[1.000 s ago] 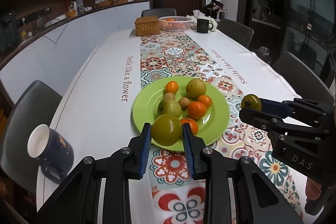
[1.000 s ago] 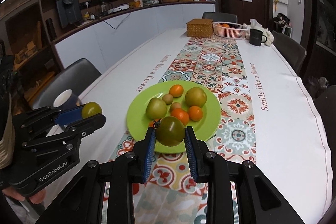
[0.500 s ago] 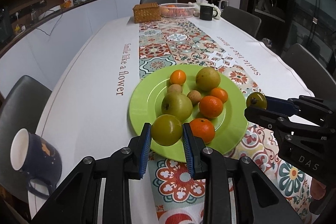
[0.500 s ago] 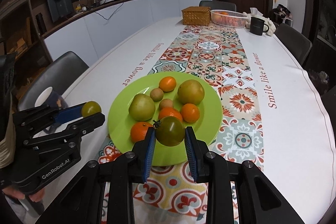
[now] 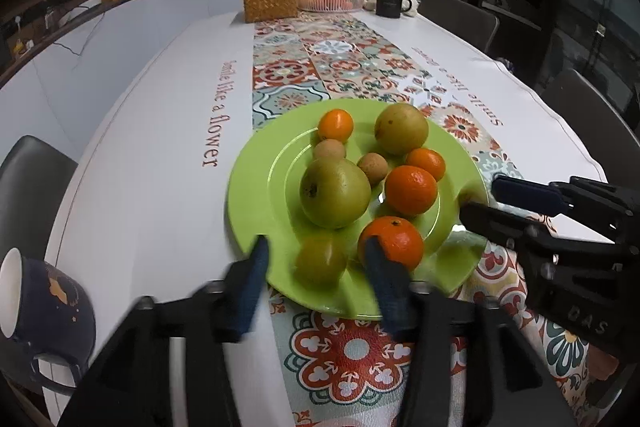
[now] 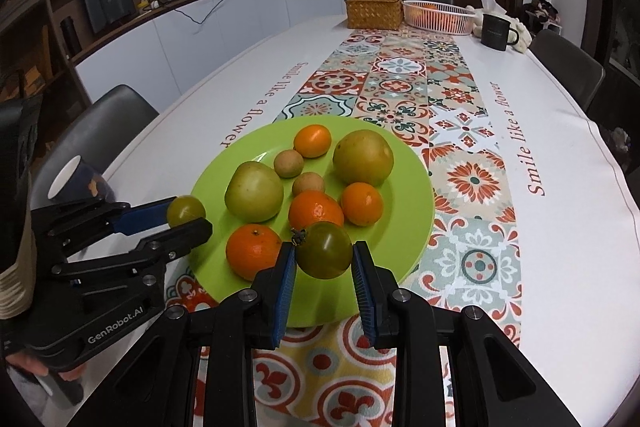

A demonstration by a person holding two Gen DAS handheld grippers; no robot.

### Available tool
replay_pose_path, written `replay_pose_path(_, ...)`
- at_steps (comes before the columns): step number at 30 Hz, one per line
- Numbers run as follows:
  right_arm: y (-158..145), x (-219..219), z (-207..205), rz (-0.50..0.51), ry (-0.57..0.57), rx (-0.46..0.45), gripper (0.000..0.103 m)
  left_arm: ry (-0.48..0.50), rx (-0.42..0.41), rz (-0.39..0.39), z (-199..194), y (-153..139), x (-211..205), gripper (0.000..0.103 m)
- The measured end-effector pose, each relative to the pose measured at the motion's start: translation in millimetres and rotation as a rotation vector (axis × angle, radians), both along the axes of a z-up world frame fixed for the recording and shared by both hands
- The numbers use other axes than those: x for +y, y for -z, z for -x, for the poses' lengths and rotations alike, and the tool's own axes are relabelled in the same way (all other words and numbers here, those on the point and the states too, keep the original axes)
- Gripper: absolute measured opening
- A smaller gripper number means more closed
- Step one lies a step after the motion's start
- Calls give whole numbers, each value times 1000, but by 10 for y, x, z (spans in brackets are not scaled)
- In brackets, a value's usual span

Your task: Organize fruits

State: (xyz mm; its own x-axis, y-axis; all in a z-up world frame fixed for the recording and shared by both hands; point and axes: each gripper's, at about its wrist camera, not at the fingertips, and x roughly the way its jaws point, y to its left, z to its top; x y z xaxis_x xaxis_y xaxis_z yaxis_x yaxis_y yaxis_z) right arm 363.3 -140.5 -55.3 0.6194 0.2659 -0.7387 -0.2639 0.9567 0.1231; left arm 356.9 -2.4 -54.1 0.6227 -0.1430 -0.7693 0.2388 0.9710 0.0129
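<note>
A green plate on the patterned runner holds several oranges, two small brown fruits and two big green fruits. In the left wrist view my left gripper is open, its blurred fingers spread wide around a green tomato lying on the plate's near rim beside an orange. In the right wrist view my right gripper is shut on a darker green tomato and holds it over the plate's near edge. The left gripper also shows there.
A dark blue mug stands at the near left table edge. At the far end are a wicker box, a white basket and a black mug. Grey chairs line both sides.
My left gripper has opened and its green tomato now rests on the plate's near rim. Both grippers moved forward and lower over the plate. The right gripper still holds its tomato.
</note>
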Motion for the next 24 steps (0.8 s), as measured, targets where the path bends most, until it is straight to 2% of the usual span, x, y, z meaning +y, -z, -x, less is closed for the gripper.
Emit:
replay_pose_path(2, -16, -22, 29, -2, 13, -8, 49, -14, -9, -5, 53, -27, 16, 54)
replay_pose_path(7, -91, -82, 223, 19, 34, -34, 49, -68, -54, -13, 282, -167, 67, 63)
replay_pose_path(9, -128, -115, 338, 22, 49, -50, 62, -85, -75, -10, 393, -248, 77, 64)
replay_pose_path(11, -169, -162, 457, 22, 73, -69, 67, -96, -99, -13, 515, -343, 73, 69)
replay_pose_path(13, -207, -195, 562, 21, 84, -74, 68, -105, -120, -18, 618, -432, 74, 72)
replay_pose_path(15, -265, -246, 682, 14, 106, -81, 74, -107, -141, -13, 738, -522, 58, 75)
replay_pose_path(18, -385, -325, 891, -7, 136, -108, 77, -94, -175, -3, 942, -652, 26, 79)
replay_pose_path(24, -631, -408, 1252, -21, 161, -160, 80, -103, -220, 2, 1306, -836, -6, 85)
